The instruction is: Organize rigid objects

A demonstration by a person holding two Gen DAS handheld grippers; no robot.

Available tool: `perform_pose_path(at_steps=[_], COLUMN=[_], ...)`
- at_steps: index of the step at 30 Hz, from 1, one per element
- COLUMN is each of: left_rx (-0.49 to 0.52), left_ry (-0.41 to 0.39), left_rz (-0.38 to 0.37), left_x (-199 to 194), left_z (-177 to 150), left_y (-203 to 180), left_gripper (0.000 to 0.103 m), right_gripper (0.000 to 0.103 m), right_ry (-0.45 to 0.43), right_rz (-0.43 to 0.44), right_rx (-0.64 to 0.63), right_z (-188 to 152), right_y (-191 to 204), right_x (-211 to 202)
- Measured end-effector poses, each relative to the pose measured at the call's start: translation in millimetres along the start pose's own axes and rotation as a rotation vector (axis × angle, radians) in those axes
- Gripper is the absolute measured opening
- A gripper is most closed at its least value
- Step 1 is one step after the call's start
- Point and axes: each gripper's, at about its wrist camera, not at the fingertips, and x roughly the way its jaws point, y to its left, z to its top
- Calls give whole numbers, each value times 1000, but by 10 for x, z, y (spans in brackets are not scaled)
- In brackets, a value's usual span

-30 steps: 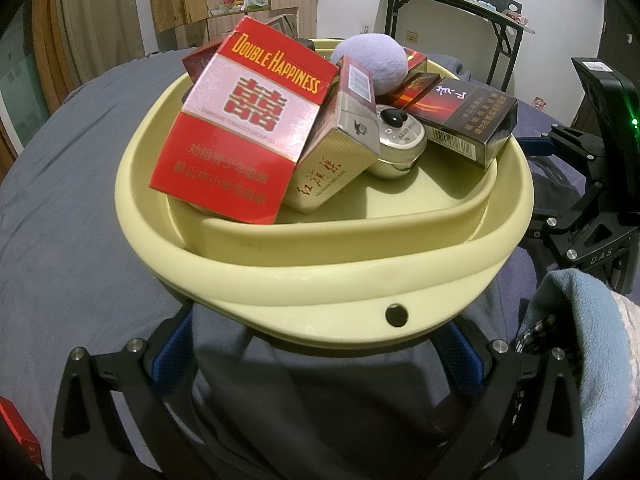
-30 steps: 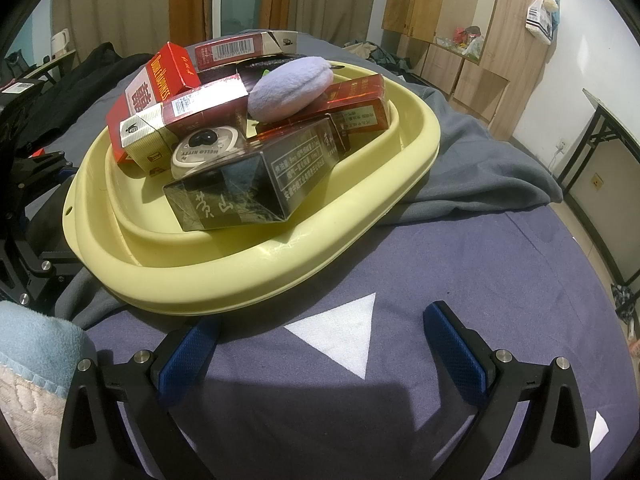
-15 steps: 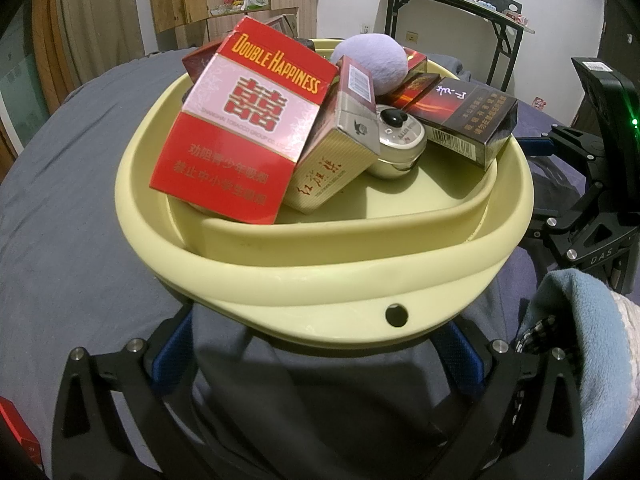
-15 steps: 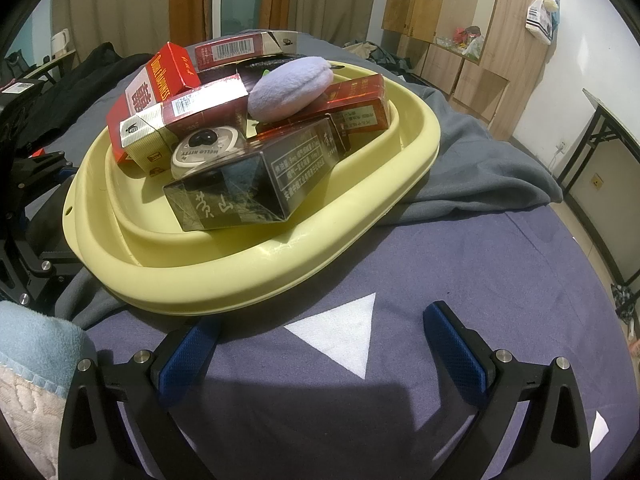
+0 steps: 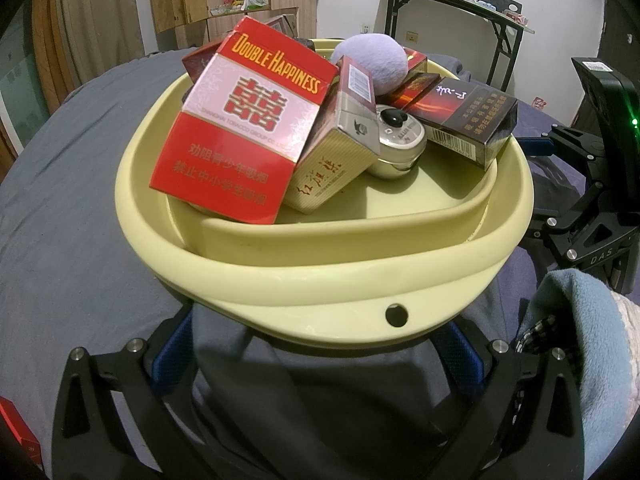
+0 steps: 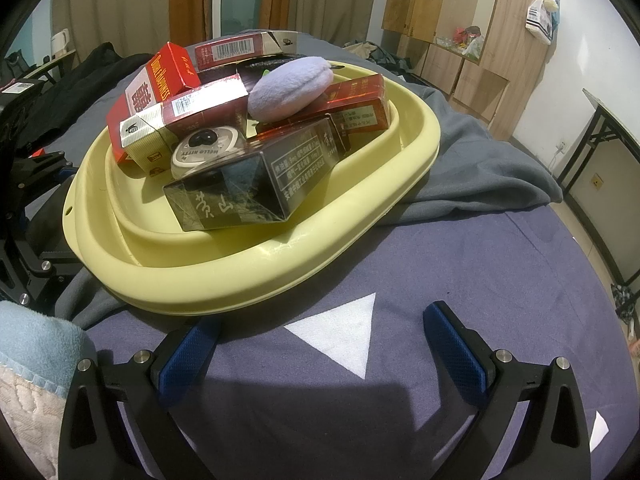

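A pale yellow basin [image 5: 320,280] [image 6: 248,280] sits on a bed. It holds a red Double Happiness box [image 5: 244,120] [image 6: 148,88], a gold-and-red box [image 5: 336,160], a round silver tin [image 5: 400,144] [image 6: 208,148], a dark box [image 5: 460,116] [image 6: 256,184], other red boxes [image 6: 356,104] and a lilac plush pad [image 5: 372,64] [image 6: 292,88]. My left gripper [image 5: 320,356] is open, its fingers under the basin's near rim. My right gripper [image 6: 320,348] is open and empty above the blue sheet, just short of the basin.
A grey blanket [image 6: 480,168] lies under the basin. A light blue towel [image 5: 580,340] [image 6: 36,340] is beside the grippers. A red box edge [image 5: 16,436] shows at the lower left. A folding table [image 5: 460,4] and wooden cabinets [image 6: 460,8] stand beyond the bed.
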Motion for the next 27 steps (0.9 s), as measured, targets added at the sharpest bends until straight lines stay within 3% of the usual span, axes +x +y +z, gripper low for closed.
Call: perform_pose_path(at_steps=[27], left_rx=[0], left_ry=[0], left_rz=[0], left_x=[-1], left_z=[0], left_y=[1], left_gripper=[103], right_gripper=[103], right_ry=[0], right_rz=[0], right_rx=[0], right_z=[2], right_y=[2], right_x=[-1])
